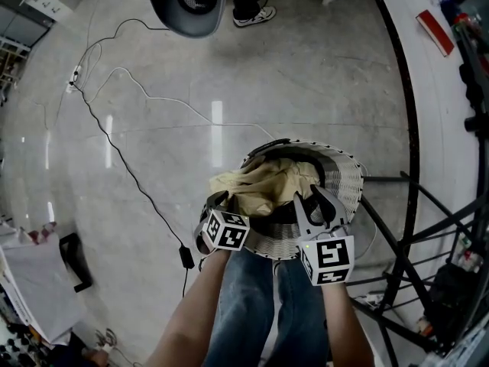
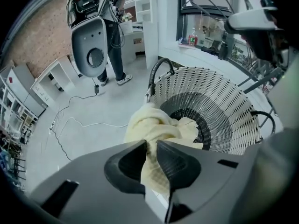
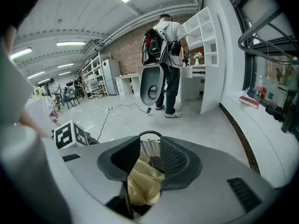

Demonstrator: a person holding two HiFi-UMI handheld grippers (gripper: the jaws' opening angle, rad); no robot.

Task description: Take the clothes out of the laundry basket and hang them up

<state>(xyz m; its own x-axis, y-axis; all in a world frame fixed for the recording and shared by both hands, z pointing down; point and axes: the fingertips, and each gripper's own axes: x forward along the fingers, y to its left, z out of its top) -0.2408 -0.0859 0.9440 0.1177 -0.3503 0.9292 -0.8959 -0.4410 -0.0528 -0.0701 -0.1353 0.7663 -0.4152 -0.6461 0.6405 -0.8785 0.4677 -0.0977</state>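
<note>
Step in hand: lifting the first piece out of the basket.

- Cream garment (image 1: 267, 186) sits bunched in the white wicker laundry basket (image 1: 345, 176), spilling over its near left rim. Basket is on the floor, just in front of the person's legs.
- Left hand-held gripper (image 2: 152, 144) is clamped on a fold of the garment; cloth runs right through the narrow slot between its jaws.
- Right hand-held gripper (image 3: 150, 146) has its jaws apart. Cloth shows low between them but doesn't look pinched.
- Black metal frame (image 1: 412, 205) stands to the right of the basket, likely where the hanging goes; no hanger visible.

To do it well:
- The left grip looks shallow, near an edge, so check it holds before pulling.
- Close the right one on a separate spot, ideally a shoulder or collar, so the garment opens up instead of coming out as a wad.
- Lift straight up, clear of the rim and the black handle (image 2: 156, 73), so nothing snags or tips the basket.
</note>
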